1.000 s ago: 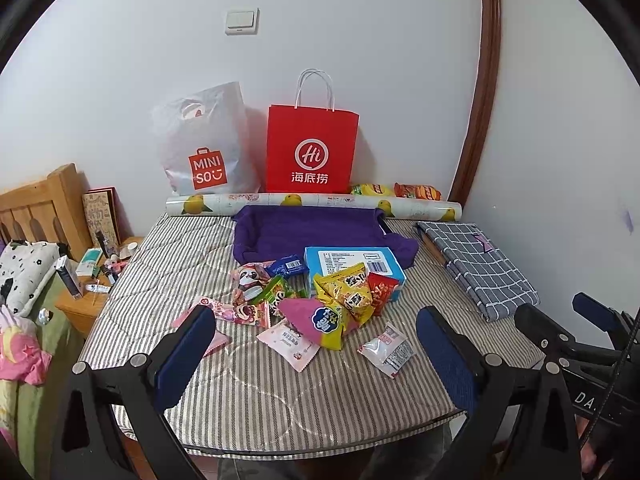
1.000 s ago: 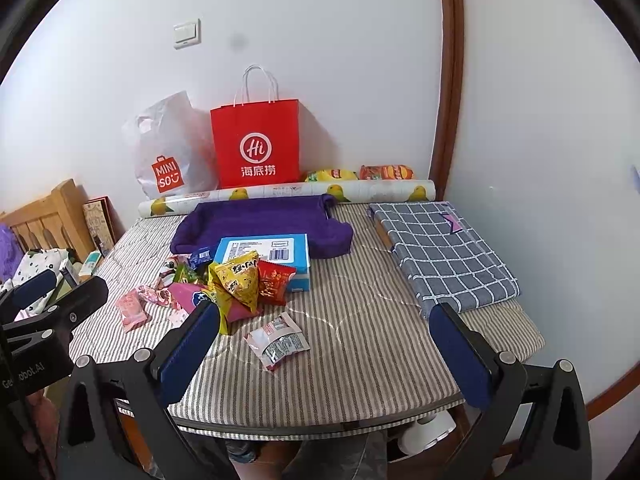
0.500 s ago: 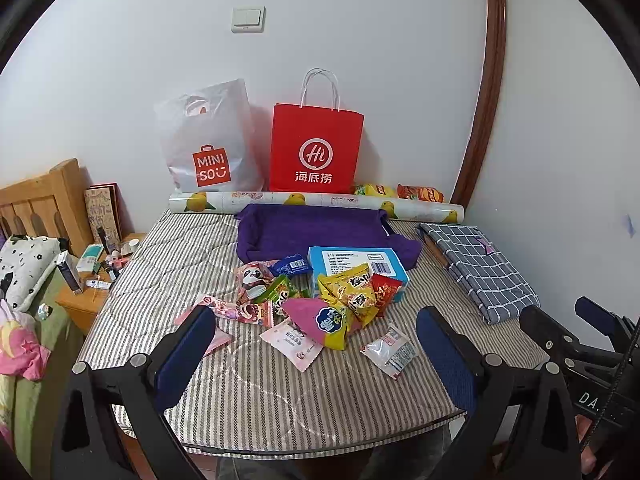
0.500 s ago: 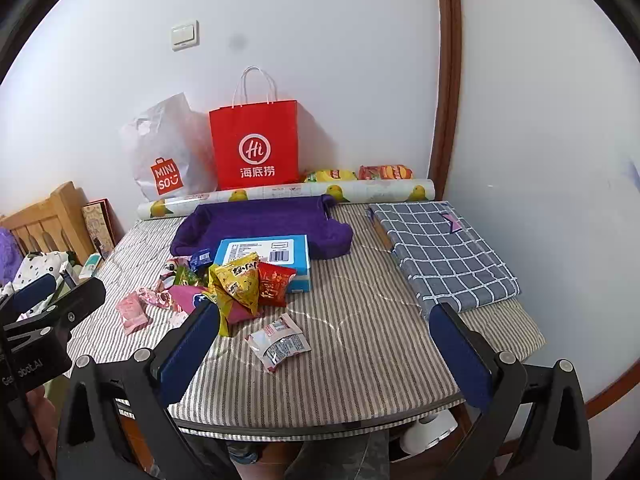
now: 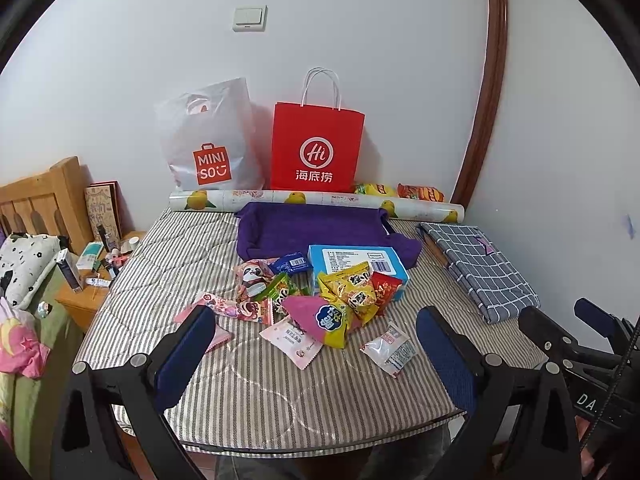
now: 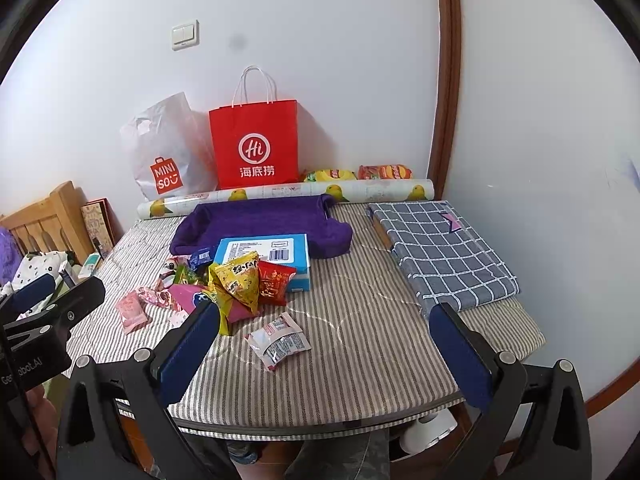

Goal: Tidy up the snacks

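Both claws hover above the near edge of a striped table [image 5: 280,400], their blue-padded fingers spread wide and holding nothing. The left claw [image 5: 316,344] faces the snack pile; the right claw [image 6: 324,340] sits further right, with the left claw's black frame visible at its left edge.

The snacks [image 5: 340,300] lie in a loose heap at the table's middle: a yellow bag [image 5: 354,286] leaning on a red packet [image 5: 386,290], a pink pouch [image 5: 308,312], a panda packet [image 5: 252,276] and a small blue packet [image 5: 292,263]. A blue box [image 5: 356,258] lies flat behind them, touching a purple cloth tray [image 5: 308,228]. A clear packet [image 5: 390,348] lies alone nearer the edge, apart from the heap.

At the back a patterned roll [image 5: 320,200] lies along the wall, with a white bag [image 5: 208,140] and a red bag [image 5: 316,144] upright behind it. A folded checked cloth [image 6: 444,248] rests at the right.
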Demonstrator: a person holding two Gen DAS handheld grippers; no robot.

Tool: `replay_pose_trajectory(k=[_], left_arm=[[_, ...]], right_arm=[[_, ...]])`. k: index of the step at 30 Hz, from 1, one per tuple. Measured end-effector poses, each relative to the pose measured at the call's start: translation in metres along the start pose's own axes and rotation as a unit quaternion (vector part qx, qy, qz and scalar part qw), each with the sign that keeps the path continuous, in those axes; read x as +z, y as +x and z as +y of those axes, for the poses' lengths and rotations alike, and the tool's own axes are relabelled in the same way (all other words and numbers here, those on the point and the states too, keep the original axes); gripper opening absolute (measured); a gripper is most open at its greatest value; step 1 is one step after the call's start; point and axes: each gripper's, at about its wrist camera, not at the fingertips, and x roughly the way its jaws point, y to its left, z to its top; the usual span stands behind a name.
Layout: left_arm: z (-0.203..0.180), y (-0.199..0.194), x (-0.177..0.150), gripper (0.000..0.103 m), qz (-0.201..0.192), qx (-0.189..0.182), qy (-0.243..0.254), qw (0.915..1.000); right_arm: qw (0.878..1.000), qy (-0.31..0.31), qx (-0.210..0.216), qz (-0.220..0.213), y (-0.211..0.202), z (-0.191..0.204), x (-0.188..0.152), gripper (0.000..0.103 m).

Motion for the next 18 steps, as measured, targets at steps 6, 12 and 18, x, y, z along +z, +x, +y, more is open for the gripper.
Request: replay_pose_trajectory(k=[6, 12, 18], left_arm=[[-0.0007, -0.0008, -0.0024, 0.101, -0.001, 0.000, 0.001, 1.0000], [-0.0013, -0.0008, -0.0037, 0.101, 0.000, 0.002, 0.002, 1.0000], [-0.0034, -0.0002, -0.0036, 0.101, 0.002, 0.001, 0.004, 1.0000]], right_arm=[[1.000, 0.002, 0.000, -0.001, -0.0009, 0.0000, -0.0010, 0.103], [1.000, 0.002, 0.000, 0.000, -0.0003, -0.0009, -0.0013, 0.103], [1.000, 0.003, 0.000, 0.001, 0.0001, -0.0002, -0.0022, 0.103]])
